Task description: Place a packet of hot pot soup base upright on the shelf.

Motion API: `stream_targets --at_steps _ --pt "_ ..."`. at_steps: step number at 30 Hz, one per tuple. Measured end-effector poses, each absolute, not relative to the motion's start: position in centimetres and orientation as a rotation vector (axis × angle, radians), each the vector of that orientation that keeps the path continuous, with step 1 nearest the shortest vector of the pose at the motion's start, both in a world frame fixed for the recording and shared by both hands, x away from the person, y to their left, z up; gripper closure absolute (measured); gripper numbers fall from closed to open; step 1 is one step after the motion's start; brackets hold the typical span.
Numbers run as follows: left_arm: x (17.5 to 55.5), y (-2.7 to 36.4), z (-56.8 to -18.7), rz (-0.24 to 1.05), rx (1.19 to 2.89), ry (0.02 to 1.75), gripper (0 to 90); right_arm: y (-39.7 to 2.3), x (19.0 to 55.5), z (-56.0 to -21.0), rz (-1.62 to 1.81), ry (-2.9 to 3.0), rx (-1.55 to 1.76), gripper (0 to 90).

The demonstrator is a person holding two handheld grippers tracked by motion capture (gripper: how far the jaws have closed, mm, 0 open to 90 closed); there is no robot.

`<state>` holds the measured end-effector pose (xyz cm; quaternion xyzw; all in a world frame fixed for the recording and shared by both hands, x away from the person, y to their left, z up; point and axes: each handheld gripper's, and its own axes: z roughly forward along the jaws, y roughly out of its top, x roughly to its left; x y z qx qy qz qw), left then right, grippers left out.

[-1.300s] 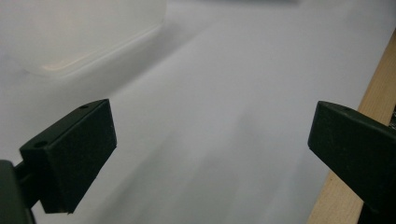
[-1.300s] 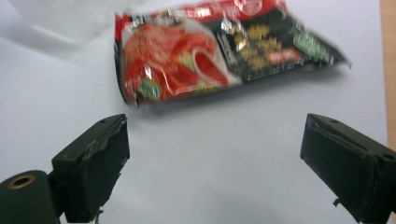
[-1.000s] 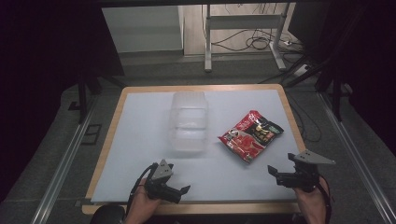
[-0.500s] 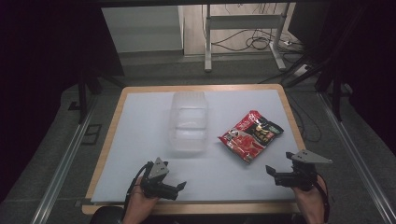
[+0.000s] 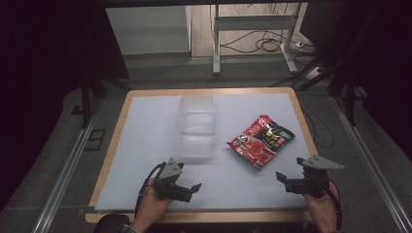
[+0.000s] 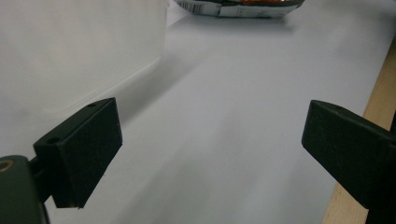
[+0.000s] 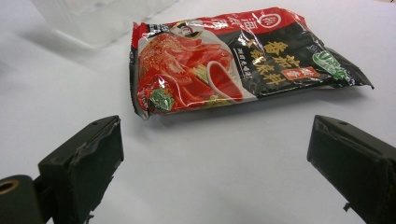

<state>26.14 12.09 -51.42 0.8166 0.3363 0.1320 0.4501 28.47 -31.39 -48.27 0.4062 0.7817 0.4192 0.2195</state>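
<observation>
A red and black noodle packet (image 5: 261,141) lies flat on the white table top (image 5: 145,145), right of centre. A clear plastic container (image 5: 196,128) stands beside it in the middle. My left gripper (image 5: 193,187) hovers open near the front edge, pointing right, below the container. Its view has the container wall (image 6: 79,51) at left and the packet's edge (image 6: 238,5) far off at the top. My right gripper (image 5: 282,177) is open at the front right and points left. The packet (image 7: 233,60) lies just beyond its spread jaws, with nothing between them.
A wooden rim (image 5: 124,114) frames the white top; it runs close to my left gripper (image 6: 380,98). Metal rails (image 5: 68,165) flank the table. Behind it are a desk frame (image 5: 252,34) and floor cables (image 5: 272,46).
Both hands have shifted only slightly near the front edge. The packet and container have not moved, and both grippers stay open.
</observation>
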Motion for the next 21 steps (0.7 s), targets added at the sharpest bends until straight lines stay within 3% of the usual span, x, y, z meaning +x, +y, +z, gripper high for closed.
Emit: stream_targets --at_steps 21 --pt "29.1 7.5 -49.6 0.325 2.048 0.696 3.2 -31.1 28.7 -48.4 1.150 2.170 1.112 3.9"
